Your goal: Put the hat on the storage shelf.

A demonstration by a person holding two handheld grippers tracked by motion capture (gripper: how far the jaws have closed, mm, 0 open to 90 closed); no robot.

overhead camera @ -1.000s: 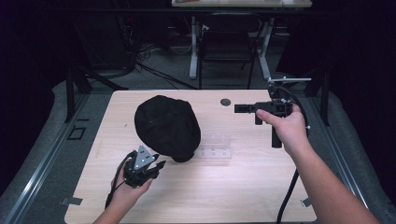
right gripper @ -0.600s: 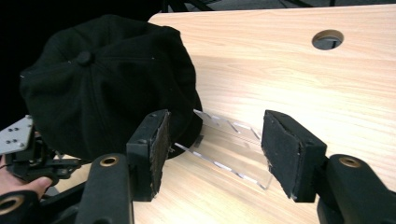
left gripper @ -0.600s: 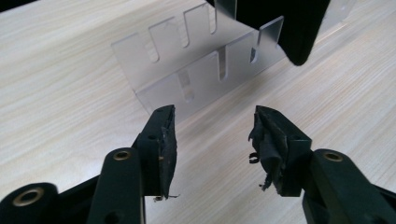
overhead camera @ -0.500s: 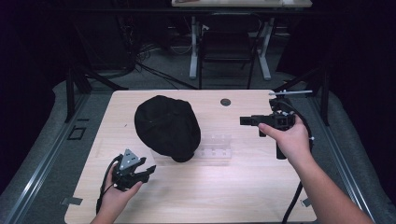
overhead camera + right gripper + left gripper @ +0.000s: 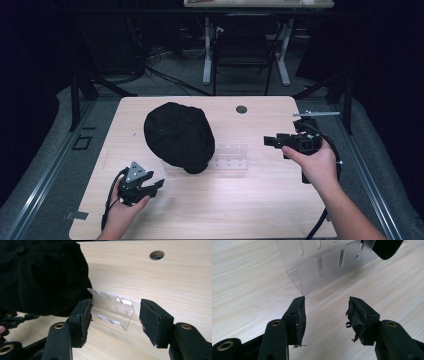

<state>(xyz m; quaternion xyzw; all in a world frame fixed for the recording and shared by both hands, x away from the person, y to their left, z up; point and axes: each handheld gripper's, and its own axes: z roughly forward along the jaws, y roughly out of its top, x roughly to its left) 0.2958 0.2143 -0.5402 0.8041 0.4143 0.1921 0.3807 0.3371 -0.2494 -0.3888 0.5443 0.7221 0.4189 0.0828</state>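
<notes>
A black cap (image 5: 178, 134) sat on the light wooden table (image 5: 260, 200), left of centre, its crown domed upward and its lower edge overlapping a clear acrylic stand (image 5: 231, 157) that lay just to its right. The stand was a slotted, folded sheet of transparent plastic resting flat on the wood. A small round hole (image 5: 241, 109) showed in the tabletop near the far edge, well apart from the cap.

The left claw (image 5: 150, 186) was held low over the near-left part of the table, its grey three-cornered plate on top and its cable looping back beside the left hand (image 5: 125, 210). In the left gripper view its jaws stood spread with nothing between them, bare wood showing in the gap, and a corner of the stand (image 5: 322, 267) lay just beyond the fingertips — near but not touching.

The right claw (image 5: 272, 141) was held by the right hand (image 5: 312, 162) over the right side of the table, pointing left toward the stand and apart from it. In the right gripper view its jaws were likewise spread and empty; between them, farther off, the stand (image 5: 113, 310) showed, with the cap (image 5: 40, 275) touching its left end. Behind the table stood a dark chair (image 5: 245, 45) on the grey floor.
</notes>
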